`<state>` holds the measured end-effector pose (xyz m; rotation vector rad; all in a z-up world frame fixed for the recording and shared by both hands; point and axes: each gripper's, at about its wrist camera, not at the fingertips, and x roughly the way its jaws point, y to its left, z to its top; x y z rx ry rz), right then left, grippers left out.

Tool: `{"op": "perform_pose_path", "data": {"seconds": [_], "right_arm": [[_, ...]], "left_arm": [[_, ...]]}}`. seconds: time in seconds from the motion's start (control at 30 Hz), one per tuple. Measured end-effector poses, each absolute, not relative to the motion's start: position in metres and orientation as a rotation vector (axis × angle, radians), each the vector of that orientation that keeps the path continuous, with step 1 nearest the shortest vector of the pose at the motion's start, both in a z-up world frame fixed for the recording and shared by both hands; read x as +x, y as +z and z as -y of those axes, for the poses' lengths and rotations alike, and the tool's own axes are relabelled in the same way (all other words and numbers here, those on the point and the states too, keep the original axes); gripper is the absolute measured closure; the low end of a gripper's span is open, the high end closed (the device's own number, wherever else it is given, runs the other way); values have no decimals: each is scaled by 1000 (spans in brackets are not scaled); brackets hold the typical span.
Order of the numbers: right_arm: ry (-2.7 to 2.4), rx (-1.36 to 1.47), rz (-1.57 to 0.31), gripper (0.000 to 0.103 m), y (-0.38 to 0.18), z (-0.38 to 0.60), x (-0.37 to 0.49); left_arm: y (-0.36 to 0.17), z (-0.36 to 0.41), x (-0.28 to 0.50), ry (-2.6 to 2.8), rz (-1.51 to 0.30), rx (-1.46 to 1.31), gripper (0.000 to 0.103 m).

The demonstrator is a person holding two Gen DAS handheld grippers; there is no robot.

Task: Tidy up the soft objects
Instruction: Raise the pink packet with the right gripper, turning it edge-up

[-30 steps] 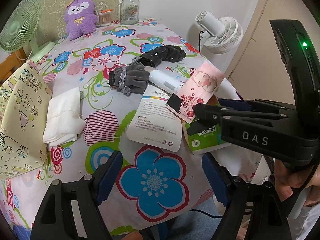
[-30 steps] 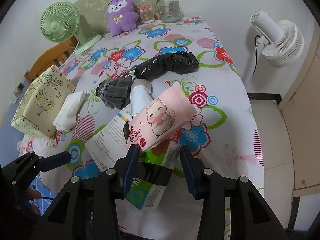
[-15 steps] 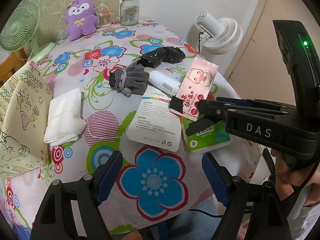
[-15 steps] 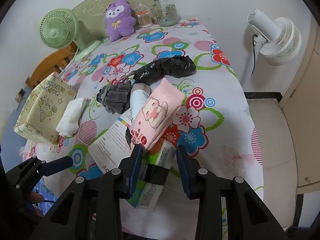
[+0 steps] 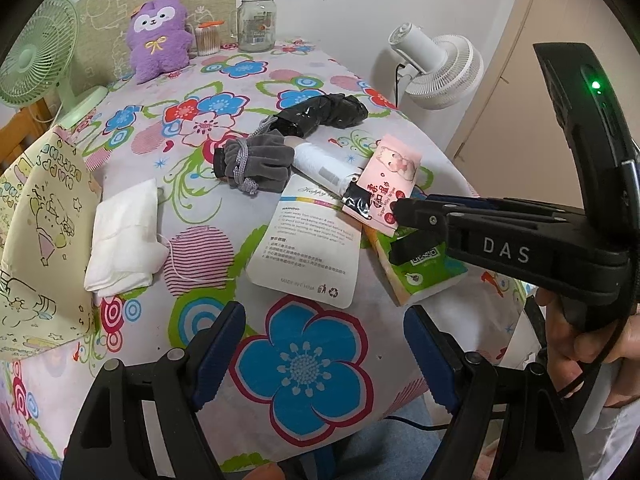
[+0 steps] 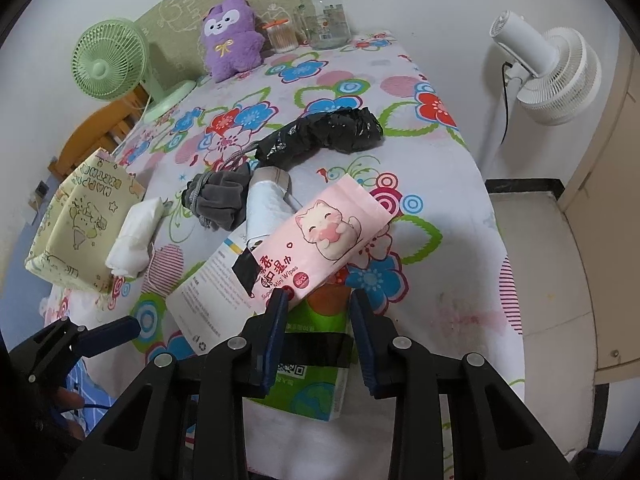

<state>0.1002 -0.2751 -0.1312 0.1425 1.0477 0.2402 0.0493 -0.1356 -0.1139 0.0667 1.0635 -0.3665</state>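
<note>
A: Where does the right gripper [image 6: 318, 300] stand?

B: At the near right edge of the table [image 6: 448, 200], over the green tissue pack [image 6: 316, 392]. Its jaws are closing, with the green pack and the near end of the pink wipes pack [image 6: 320, 236] between them. The left blue pad touches the pink pack's corner; a firm clamp is not visible.

A: And the pink pack itself?

B: It lies tilted, its near end on the green pack, its far end pointing toward the black umbrella [image 6: 320, 136].

A: The left gripper [image 5: 324, 344]?

B: Its tongs are well apart, hovering over a blue flower on the cloth, holding nothing.

A: Other soft things?

B: A grey pouch [image 5: 256, 162] mid-table, a white folded cloth [image 5: 124, 236] to its left, a purple plush [image 5: 158, 36] at the far edge.
</note>
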Motion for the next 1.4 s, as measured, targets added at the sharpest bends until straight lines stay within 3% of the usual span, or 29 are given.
{"op": "perform_pose_path", "data": {"seconds": [0.17, 0.23, 0.3, 0.4, 0.83, 0.93, 1.0, 1.2, 1.4], "right_arm": [[235, 178, -1047, 66, -132, 278, 108], [230, 189, -1051, 60, -132, 278, 113], [213, 191, -1044, 39, -130, 278, 116], [220, 199, -1029, 26, -127, 275, 122], [175, 90, -1090, 26, -147, 256, 148], [164, 72, -1085, 32, -147, 255, 152], [151, 64, -1082, 45, -146, 257, 153], [130, 84, -1073, 69, -145, 266, 155], [143, 114, -1068, 85, -146, 269, 155]], "left_arm": [[-112, 133, 56, -360, -1058, 52, 20], [-112, 133, 58, -358, -1053, 50, 20], [-111, 132, 62, -357, -1050, 47, 20], [-109, 132, 68, -358, -1041, 42, 20], [-122, 136, 88, -343, -1057, 62, 20], [-126, 137, 91, -343, -1067, 70, 20], [-129, 138, 92, -343, -1074, 72, 20], [-133, 139, 94, -340, -1081, 80, 20], [-133, 139, 97, -341, -1084, 70, 20]]}}
